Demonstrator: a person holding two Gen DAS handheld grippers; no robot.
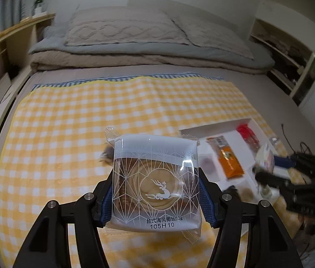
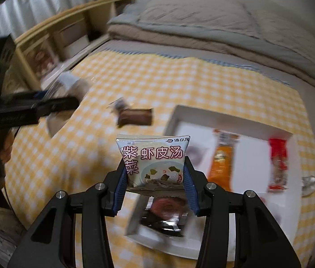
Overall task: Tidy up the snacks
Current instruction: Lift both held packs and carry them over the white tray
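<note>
My left gripper [image 1: 156, 192] is shut on a clear pastry packet with a white deer print [image 1: 156, 178], held above the yellow checked cloth [image 1: 68, 122]. My right gripper [image 2: 155, 176] is shut on a small seaweed soup packet [image 2: 153, 158], held over the near edge of a white tray [image 2: 179, 114]. The tray holds an orange packet [image 2: 221, 163] and a red packet [image 2: 278, 163]; it also shows in the left wrist view [image 1: 213, 129]. A brown snack bar [image 2: 135, 117] lies on the cloth left of the tray.
The cloth covers a bed with folded quilts and pillows [image 1: 135, 38] at the far end. A wooden shelf [image 2: 68, 22] runs along the left side. A dark foil packet [image 2: 164, 218] lies under my right gripper. The left gripper shows blurred in the right wrist view [image 2: 34, 109].
</note>
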